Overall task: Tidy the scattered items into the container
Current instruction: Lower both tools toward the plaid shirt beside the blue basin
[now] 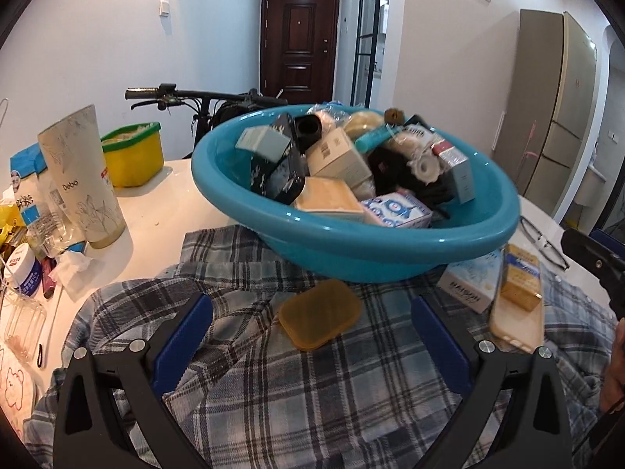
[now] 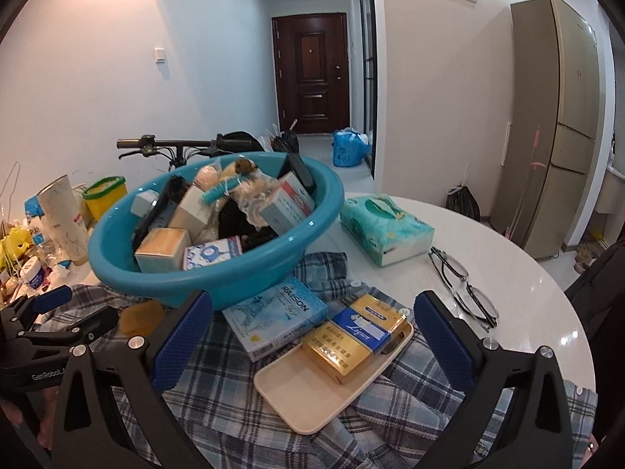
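While both tools hover low over the cloth, the scene reads like this, near to far:

Left gripper (image 1: pixel 310 348): blue ribbed pads spread wide, nothing between them, poised over the plaid.
Right gripper (image 2: pixel 312 348): pads just as wide apart, empty, framing the tray and boxes.
Plaid shirt (image 1: pixel 312 391): soft, rumpled grey-blue check, spread over the near table edge.
Amber soap case (image 1: pixel 320 314): translucent, rounded rectangle, flat on the shirt between the left pads, just in front of the basin.
Cream tray (image 2: pixel 308 394): smooth, shallow, rounded corners, lying on the shirt.
Gold-and-blue box (image 2: pixel 351 338): glossy carton, resting tilted in the tray.
Pale blue box (image 2: pixel 273 314): flat cardboard, beside the tray, touching the basin's foot.
Teal basin (image 1: pixel 390 250): shiny round plastic, its near side on the shirt, heaped with boxes, rolls, a black pouch.
Glasses (image 2: pixel 463 285): thin wire frame, on bare tabletop right of the shirt.
Tissue pack (image 2: pixel 384 230): soft green wrapper, right of the basin.
Table (image 2: pixel 527 293): white, glossy, round-edged.
Left clutter: tall paper cup (image 1: pixel 82 174), yellow tub (image 1: pixel 133 156).
Room: bicycle handlebars (image 1: pixel 183 95), dark wooden door (image 2: pixel 310 74), beige fridge (image 2: pixel 558 117), white walls.
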A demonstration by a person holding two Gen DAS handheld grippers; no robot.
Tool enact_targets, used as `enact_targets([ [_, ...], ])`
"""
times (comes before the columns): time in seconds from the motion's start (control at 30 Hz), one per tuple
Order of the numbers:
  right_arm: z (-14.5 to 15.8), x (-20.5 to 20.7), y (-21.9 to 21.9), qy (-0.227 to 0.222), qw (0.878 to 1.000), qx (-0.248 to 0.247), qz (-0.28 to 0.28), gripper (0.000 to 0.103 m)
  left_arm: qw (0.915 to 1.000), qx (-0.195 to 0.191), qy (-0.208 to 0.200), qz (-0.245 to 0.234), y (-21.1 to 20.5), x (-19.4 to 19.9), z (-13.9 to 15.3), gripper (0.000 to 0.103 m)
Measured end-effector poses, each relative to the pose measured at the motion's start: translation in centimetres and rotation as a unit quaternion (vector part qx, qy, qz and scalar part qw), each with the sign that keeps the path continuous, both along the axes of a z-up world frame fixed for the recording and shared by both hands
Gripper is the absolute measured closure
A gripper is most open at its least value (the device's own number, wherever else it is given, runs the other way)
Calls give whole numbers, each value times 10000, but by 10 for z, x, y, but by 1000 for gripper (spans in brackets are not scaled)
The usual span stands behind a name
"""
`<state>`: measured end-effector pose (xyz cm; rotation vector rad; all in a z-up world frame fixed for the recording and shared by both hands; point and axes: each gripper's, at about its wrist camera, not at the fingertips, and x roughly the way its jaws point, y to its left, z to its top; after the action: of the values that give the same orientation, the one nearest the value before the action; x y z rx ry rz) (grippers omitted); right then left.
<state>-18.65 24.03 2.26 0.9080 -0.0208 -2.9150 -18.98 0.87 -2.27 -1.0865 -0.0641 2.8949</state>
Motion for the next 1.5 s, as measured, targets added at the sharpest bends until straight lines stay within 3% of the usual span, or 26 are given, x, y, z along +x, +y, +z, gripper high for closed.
enact_targets([
  [0.53,-40,-29,8,-802,9966,149,-97,0,9980,-17,-557,-292,0,-31,-39,0],
  [0.77,-51,-34,6,-1037,9945,113,-35,0,9955,182,-878,-293,-5,-41,-48,1],
  [0.83,-51,-34,5,-1056,9943,118,-15,0,9948,174,-952,-307,-5,-43,-50,16],
  [1.0,-52,-34,4,-1072,9942,125,14,0,9950,131,-939,-303,-6,-42,-50,25],
  [1.13,-51,-34,4,-1064,9942,134,22,0,9957,158,-858,-323,-8,-39,-48,45],
  [1.27,-49,-33,4,-1008,9948,172,28,0,9958,17,-803,-439,-4,-33,-46,50],
  [1.4,-46,-33,6,-957,9953,160,21,0,9953,113,-734,-627,-1,-28,-39,50],
  [1.47,-45,-33,7,-952,9953,153,20,0,9951,93,-682,-716,3,-27,-38,40],
  [1.5,-45,-33,7,-956,9953,142,20,0,9955,-14,-603,-726,5,-26,-37,24],
])
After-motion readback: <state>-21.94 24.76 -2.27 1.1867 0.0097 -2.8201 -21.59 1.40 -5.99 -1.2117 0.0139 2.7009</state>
